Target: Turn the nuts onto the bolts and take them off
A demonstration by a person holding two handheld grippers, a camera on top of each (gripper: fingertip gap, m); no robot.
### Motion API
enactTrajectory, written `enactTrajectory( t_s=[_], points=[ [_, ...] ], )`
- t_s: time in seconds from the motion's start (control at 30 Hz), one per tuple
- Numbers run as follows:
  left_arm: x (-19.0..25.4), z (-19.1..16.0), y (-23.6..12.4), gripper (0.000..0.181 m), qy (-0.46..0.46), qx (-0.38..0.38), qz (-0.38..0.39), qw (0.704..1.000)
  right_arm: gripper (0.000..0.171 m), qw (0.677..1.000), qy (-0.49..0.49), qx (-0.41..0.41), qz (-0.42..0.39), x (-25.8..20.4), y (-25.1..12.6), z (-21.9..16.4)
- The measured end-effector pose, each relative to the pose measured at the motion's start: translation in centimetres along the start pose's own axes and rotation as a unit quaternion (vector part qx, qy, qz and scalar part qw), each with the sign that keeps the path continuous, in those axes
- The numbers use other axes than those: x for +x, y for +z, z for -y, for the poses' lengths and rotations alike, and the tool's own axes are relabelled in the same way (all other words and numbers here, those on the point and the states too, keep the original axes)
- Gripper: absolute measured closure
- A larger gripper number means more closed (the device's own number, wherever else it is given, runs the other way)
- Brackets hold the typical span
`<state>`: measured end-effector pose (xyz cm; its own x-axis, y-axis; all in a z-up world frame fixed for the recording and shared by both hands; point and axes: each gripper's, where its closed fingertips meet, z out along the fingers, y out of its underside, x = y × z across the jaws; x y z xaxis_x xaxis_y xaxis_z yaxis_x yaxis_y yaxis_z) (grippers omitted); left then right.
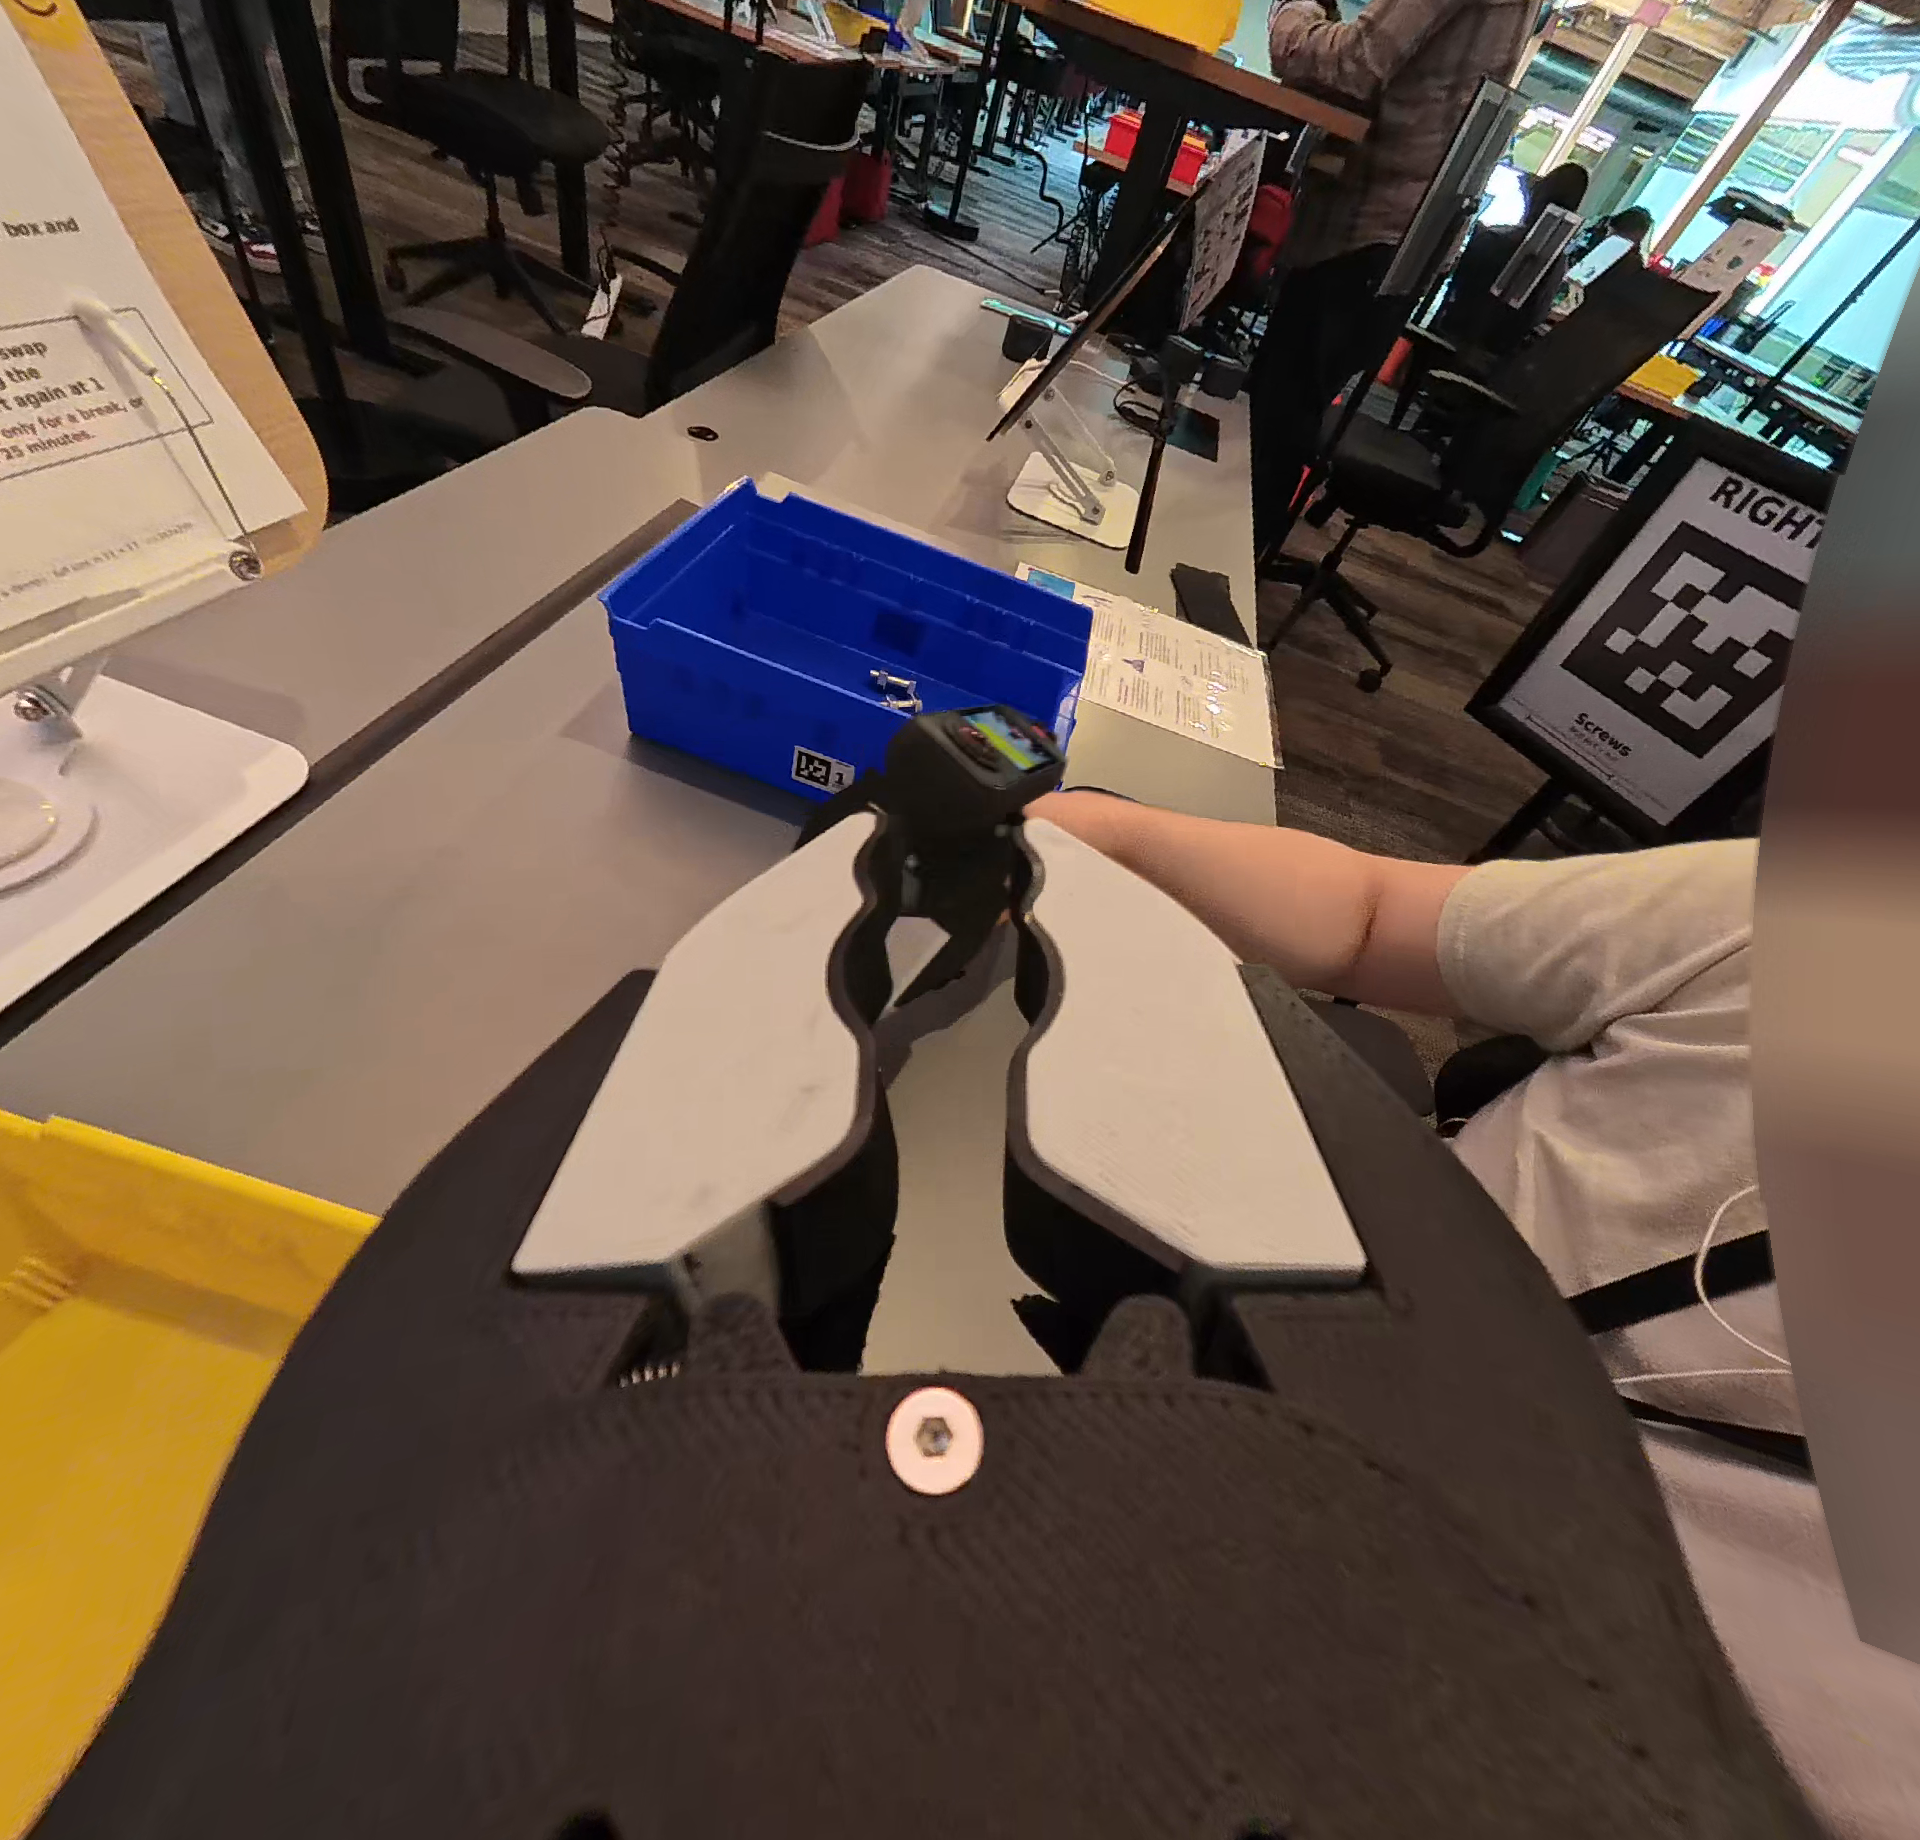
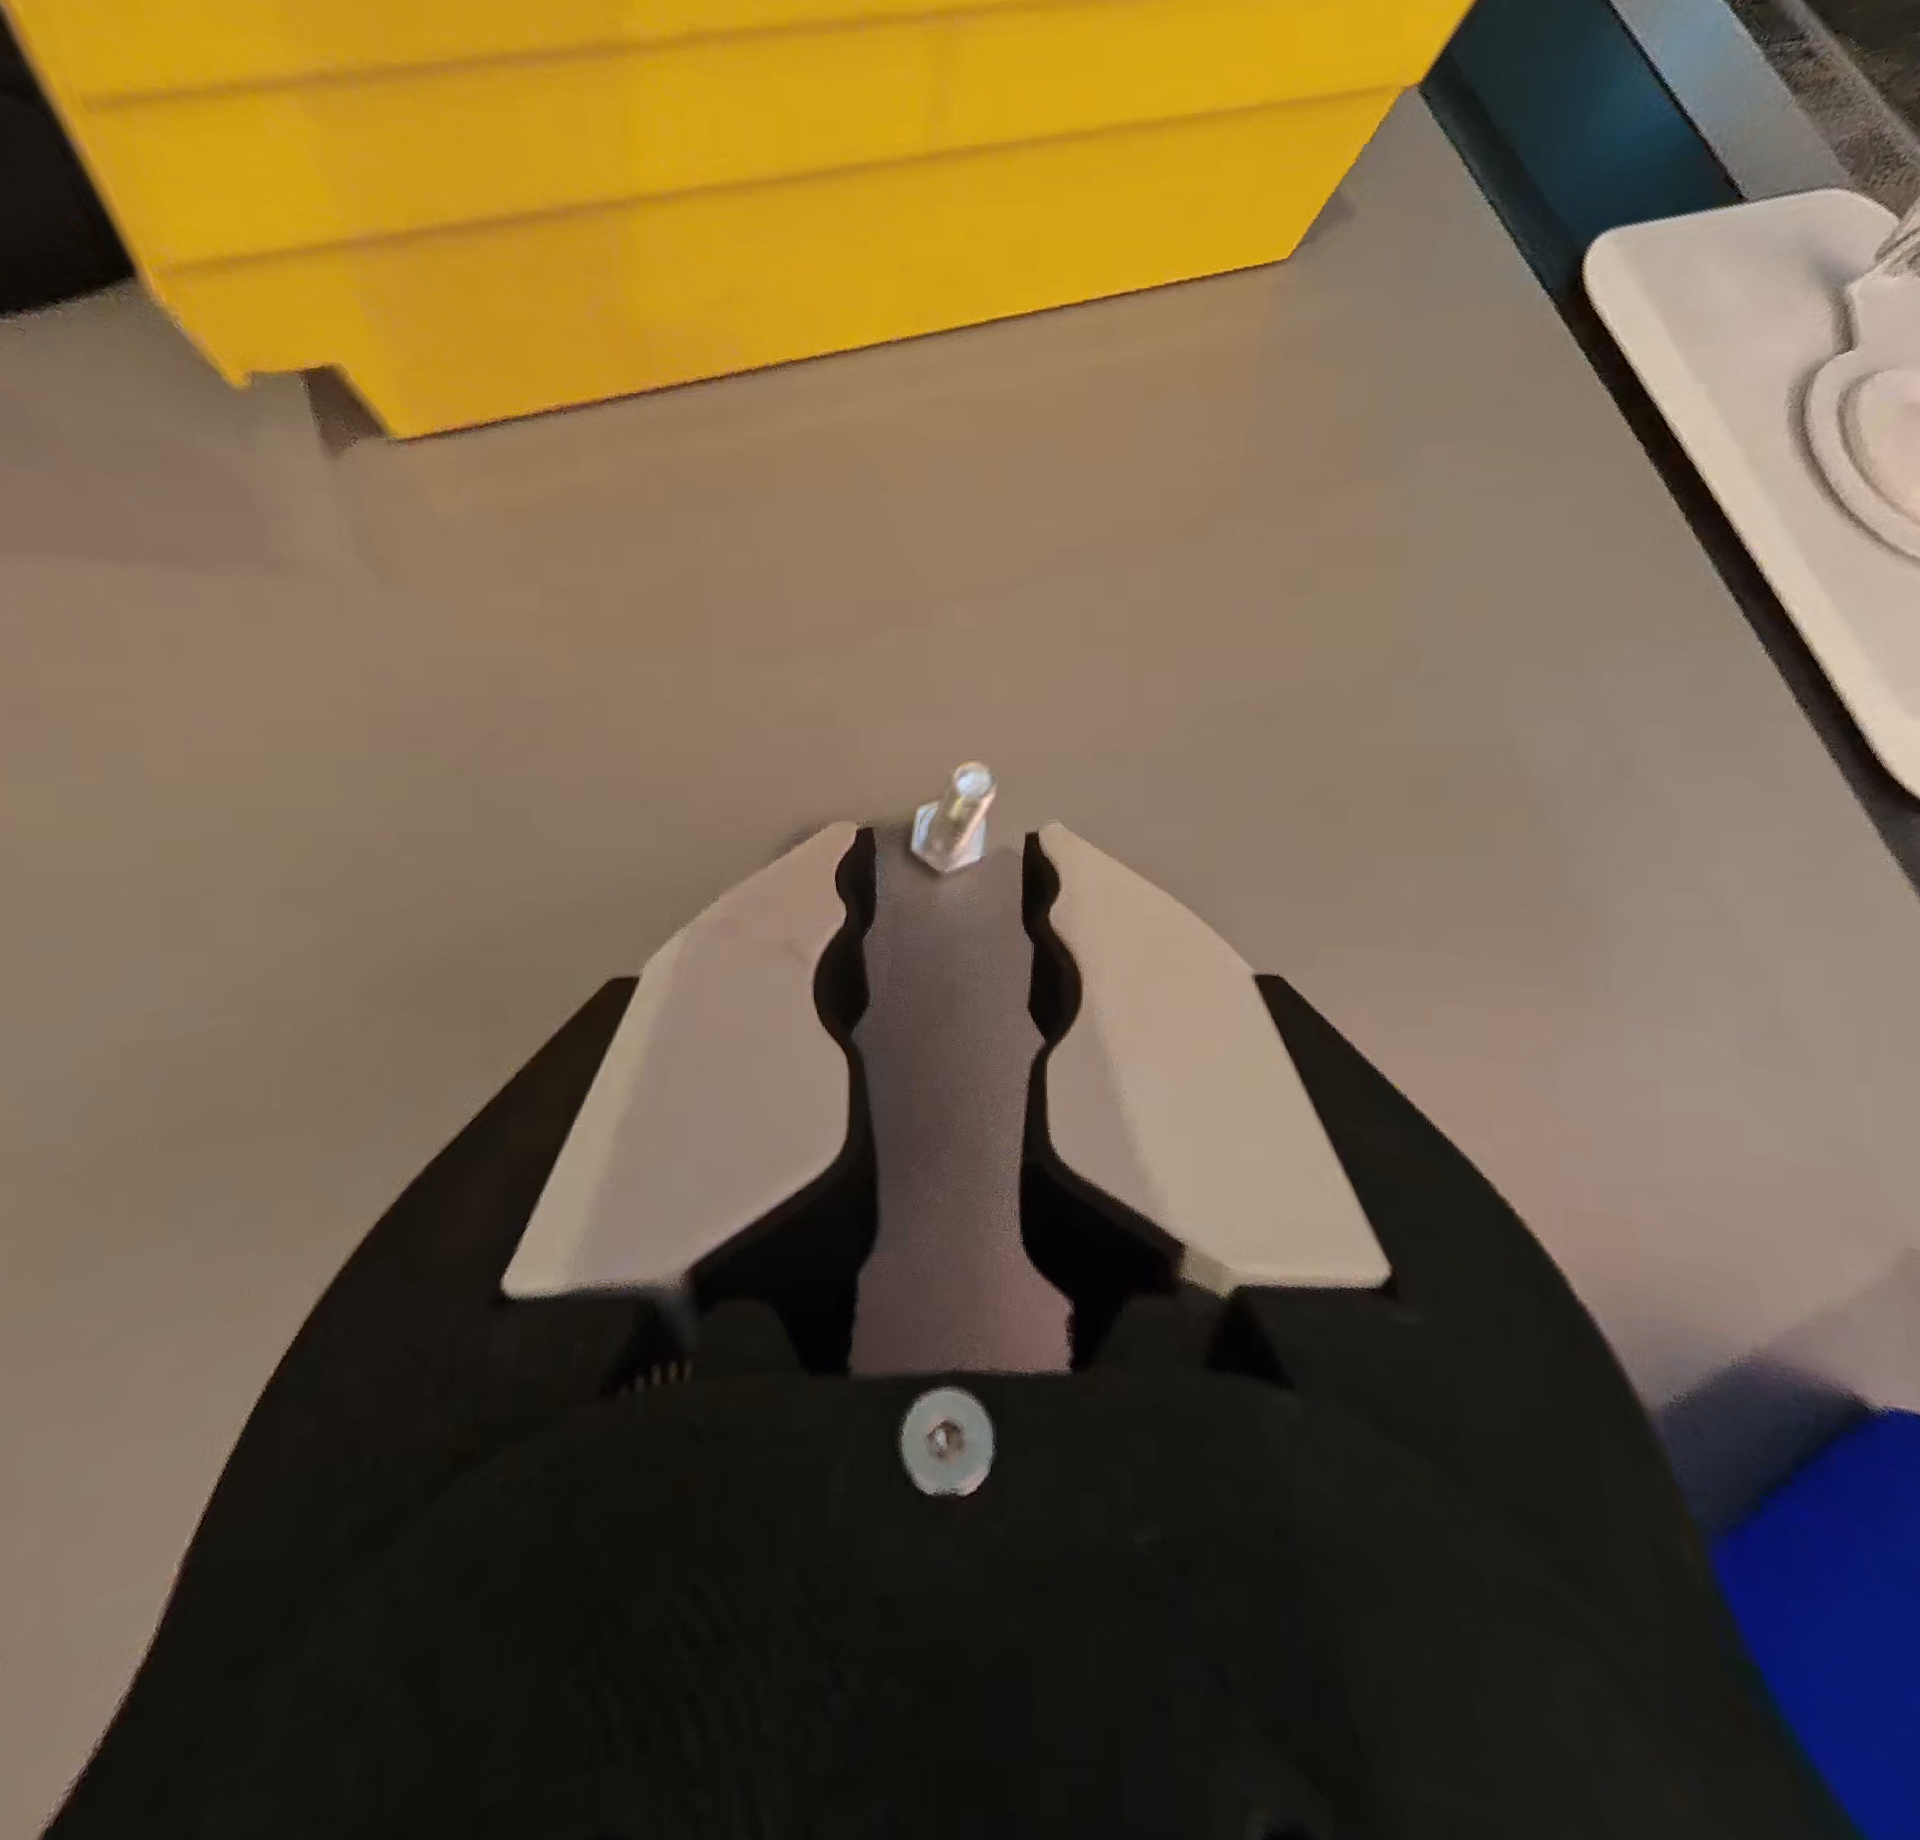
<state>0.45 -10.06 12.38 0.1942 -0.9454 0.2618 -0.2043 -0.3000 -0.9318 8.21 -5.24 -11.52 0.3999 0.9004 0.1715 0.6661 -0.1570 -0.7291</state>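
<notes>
A small silver bolt stands upright on its hex end on the grey table. My right gripper is open, and the bolt stands just at the gap between its fingertips, touching neither. My left gripper is open and empty above the table. The right gripper, black with a camera on top, shows right in front of it, pointing down at the table. More silver hardware lies in a blue bin beyond it; bolts or nuts, I cannot tell.
A yellow bin stands past the bolt and shows at the lower left of the left wrist view. A white stand base sits at the right. A sign stand, papers and a person's arm are nearby. Across from one pair of fingers to the other is roughly 25 centimeters.
</notes>
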Motion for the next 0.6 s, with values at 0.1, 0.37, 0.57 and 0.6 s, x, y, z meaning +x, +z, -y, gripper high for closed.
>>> enactTrajectory(
  t_s=[0.1, 0.37, 0.57, 0.6],
  points=[
    [0.3, 0.0, 0.0, 0.162, 0.000, -0.001, -0.001, 1.000, 0.144, 0.994, -0.048, -0.071, 0.066, -3.0, -1.1, -1.7],
    [-0.1, 0.4, -0.3, 0.160, 0.019, 0.007, 0.026, 0.999, 0.147, 0.995, -0.061, -0.068, 0.030, -1.9, 0.8, -2.0],
    [-0.3, 0.2, -0.8, 0.158, 0.017, 0.004, 0.035, 0.999, 0.147, 0.983, -0.073, -0.081, 0.146, -5.1, -0.6, -3.3],
    [-0.3, 0.2, -0.8, 0.158, 0.016, 0.005, 0.035, 0.999, 0.144, 0.982, -0.082, -0.088, 0.146, -5.3, -0.3, -3.6]
  ],
)
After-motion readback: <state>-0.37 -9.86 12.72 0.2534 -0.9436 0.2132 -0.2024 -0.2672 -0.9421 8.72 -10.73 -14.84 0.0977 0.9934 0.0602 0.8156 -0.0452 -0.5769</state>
